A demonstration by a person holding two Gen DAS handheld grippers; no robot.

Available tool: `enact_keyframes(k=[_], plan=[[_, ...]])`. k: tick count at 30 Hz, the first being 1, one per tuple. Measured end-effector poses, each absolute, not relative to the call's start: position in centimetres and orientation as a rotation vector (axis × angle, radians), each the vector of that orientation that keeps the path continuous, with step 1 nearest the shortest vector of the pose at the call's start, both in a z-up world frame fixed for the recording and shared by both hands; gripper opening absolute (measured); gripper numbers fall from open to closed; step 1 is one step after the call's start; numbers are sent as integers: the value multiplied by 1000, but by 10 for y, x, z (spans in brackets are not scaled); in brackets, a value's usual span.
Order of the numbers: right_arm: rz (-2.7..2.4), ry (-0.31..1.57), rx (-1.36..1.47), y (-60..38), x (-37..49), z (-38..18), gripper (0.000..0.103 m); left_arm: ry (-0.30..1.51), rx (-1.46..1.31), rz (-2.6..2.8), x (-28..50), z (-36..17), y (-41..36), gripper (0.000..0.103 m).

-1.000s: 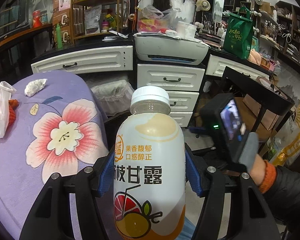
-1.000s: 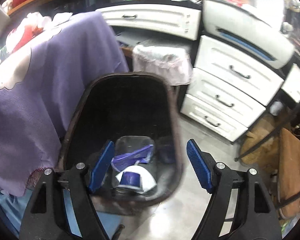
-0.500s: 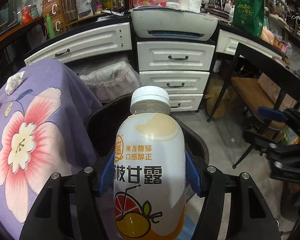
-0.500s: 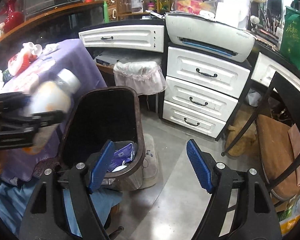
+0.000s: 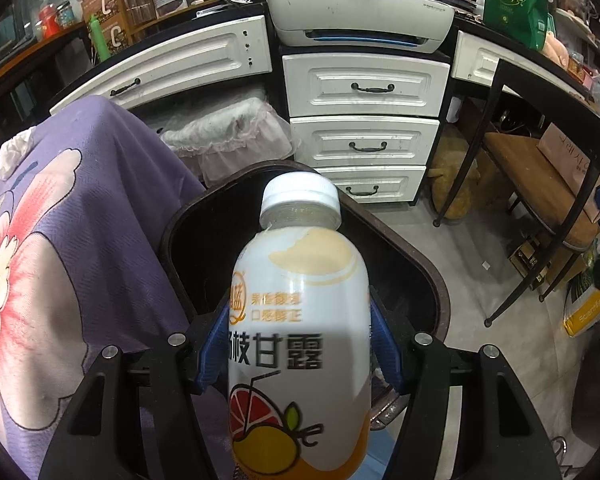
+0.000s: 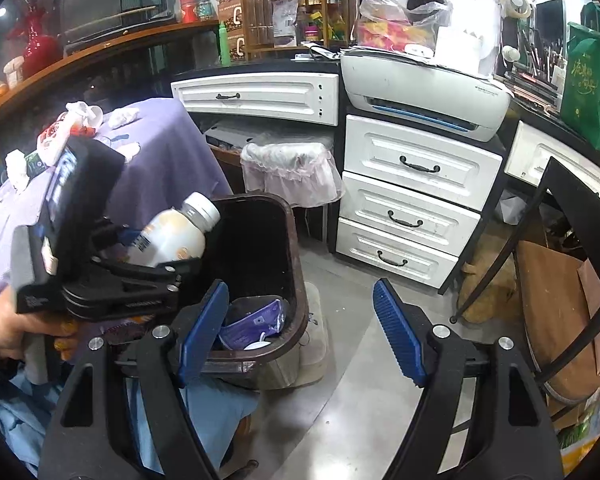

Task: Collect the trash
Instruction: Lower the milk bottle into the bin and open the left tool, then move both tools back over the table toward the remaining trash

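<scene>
My left gripper (image 5: 298, 344) is shut on a white drink bottle (image 5: 300, 320) with a white cap and a fruit label. It holds the bottle over the open mouth of a dark brown trash bin (image 5: 428, 276). In the right wrist view the bottle (image 6: 172, 236) tilts cap-first over the bin (image 6: 296, 264), held by the left gripper (image 6: 140, 264). Purple wrappers (image 6: 256, 320) lie inside the bin. My right gripper (image 6: 300, 332) is open and empty, to the right of the bin and above the floor.
A purple flowered tablecloth (image 5: 60, 240) covers a table left of the bin, with crumpled tissue (image 6: 124, 116) and other litter (image 6: 60, 132) on it. White drawers (image 6: 412, 216), a printer (image 6: 424, 88) and a lace-covered stool (image 6: 288, 168) stand behind. A black chair (image 6: 560, 280) is at right.
My left gripper has tipped forward and down with the bottle, bringing it over the bin's mouth. My right gripper has drawn back and risen away from the bin.
</scene>
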State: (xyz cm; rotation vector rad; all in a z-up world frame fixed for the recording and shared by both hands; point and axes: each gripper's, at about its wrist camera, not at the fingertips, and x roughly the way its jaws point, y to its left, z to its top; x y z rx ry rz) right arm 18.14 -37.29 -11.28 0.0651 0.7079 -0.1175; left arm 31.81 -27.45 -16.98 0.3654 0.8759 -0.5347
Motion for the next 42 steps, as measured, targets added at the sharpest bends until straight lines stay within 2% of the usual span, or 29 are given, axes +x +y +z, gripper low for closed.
enact_keyframes(k=[2,5,8,12,14,23,30,42], plan=[[-116,702,60,-371,181,-110,75,873,370,-538,320,-169,-276,66],[-113,695,58,-368,181,-106,75,866,368,-557,317,-167,-277,80],[-108,679,63,-365,179,-99,75,852,379,-574,311,-163,-277,84],[-109,645,71,-364,176,-87,76,820,402,-577,301,-153,-276,85],[-113,619,83,-364,175,-79,82,791,387,-586,293,-141,-270,87],[-94,511,146,-355,172,-54,82,652,278,-576,260,-80,-223,95],[-32,480,138,-322,179,-40,83,556,233,-520,241,-42,-172,97],[126,461,78,-239,208,-25,86,509,249,-352,231,-24,-78,97]])
